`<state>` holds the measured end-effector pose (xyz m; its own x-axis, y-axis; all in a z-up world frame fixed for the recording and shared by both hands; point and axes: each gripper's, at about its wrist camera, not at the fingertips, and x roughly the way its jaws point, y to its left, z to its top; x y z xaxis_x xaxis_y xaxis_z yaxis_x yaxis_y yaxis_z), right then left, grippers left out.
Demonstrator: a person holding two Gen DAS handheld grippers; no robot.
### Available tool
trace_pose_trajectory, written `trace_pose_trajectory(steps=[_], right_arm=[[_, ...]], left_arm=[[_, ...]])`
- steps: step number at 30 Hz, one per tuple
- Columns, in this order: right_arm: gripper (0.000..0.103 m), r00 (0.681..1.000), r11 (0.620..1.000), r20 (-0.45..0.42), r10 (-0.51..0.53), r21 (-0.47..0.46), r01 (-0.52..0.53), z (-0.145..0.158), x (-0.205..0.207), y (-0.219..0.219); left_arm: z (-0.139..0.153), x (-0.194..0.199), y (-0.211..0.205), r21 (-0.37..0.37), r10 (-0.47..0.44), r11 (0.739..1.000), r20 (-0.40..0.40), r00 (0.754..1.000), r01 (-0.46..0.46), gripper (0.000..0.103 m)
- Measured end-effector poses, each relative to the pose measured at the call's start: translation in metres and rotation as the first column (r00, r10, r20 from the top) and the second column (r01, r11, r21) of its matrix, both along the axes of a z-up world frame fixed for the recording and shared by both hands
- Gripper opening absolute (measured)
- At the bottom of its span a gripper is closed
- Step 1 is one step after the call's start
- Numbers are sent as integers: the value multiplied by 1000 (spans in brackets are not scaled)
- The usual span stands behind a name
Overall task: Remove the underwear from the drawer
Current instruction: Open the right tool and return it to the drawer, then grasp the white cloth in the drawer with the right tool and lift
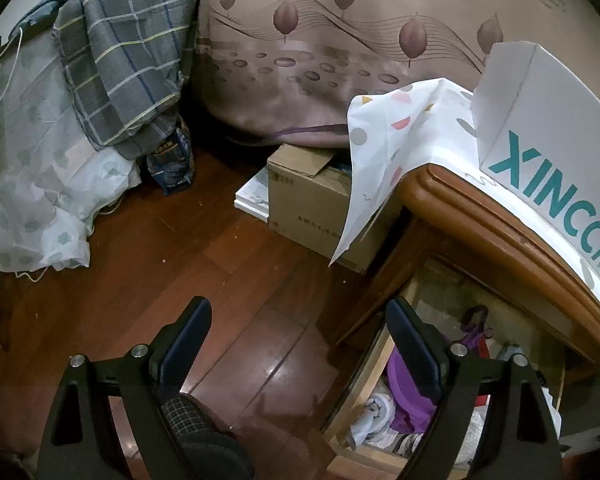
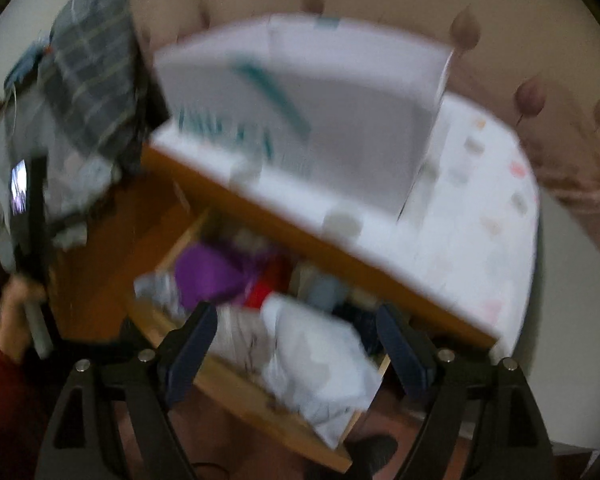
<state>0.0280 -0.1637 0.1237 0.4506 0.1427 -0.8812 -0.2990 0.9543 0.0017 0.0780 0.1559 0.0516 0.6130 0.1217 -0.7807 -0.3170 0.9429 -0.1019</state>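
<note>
Clearly both grippers — left gripper (image 1: pixel 300 344), right gripper (image 2: pixel 296 340) — hang released, grasping nothing. Soft, light underwear (image 2: pixel 320 356) lies heaped in the open drawer (image 2: pixel 236 392), nearest the right one — pinch a raised fold.

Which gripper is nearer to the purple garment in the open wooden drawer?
Right. The right gripper hovers open above the purple garment; the left gripper, also open, is beside the drawer, mostly over floor.
</note>
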Motion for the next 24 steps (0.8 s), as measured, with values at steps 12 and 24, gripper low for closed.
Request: trace_pose_trajectory(steps=[12, 24], right_arm=[[84, 982, 972, -173, 74, -208, -110, -123, 33, 19], [84, 947, 905, -277, 164, -340, -256, -192, 54, 45]], left_arm=[[-1, 2, 2, -6, -14, 1000, -14, 1000, 14, 87], [-2, 10, -5, 8, -42, 999, -45, 998, 42, 88]])
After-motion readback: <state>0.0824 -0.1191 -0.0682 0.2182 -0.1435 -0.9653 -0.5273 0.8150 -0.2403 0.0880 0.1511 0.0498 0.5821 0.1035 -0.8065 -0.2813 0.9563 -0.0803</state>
